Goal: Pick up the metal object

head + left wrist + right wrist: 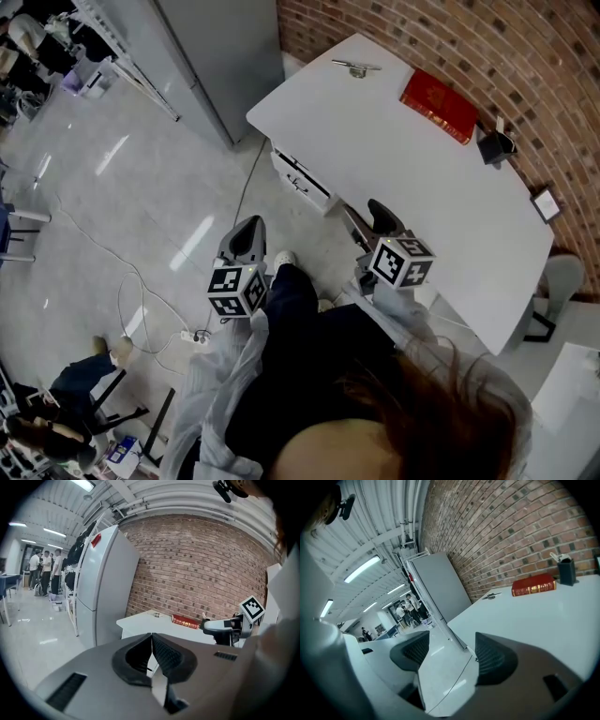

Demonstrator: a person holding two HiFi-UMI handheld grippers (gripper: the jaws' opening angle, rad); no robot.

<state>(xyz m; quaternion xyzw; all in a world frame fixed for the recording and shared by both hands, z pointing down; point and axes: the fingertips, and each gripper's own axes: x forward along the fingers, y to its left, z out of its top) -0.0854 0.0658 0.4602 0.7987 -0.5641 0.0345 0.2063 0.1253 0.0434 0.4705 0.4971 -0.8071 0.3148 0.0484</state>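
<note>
Approach step: your right gripper (382,220), jaws wide and empty, must reach the metal object (356,67) at the counter's (422,178) far corner. Your left gripper (246,239) has its jaws pressed together, empty.

Metal object (355,67), at 12 o'clock on the worktop (403,169), is too small to identify in the head view; contents of the black holder (494,147), at 2 o'clock, are likewise unclear.

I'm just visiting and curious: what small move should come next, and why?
Probably reach the right gripper forward over the white table toward the metal object: its jaws stand apart and empty, while the object lies untouched at the far corner, near the red book.
</note>
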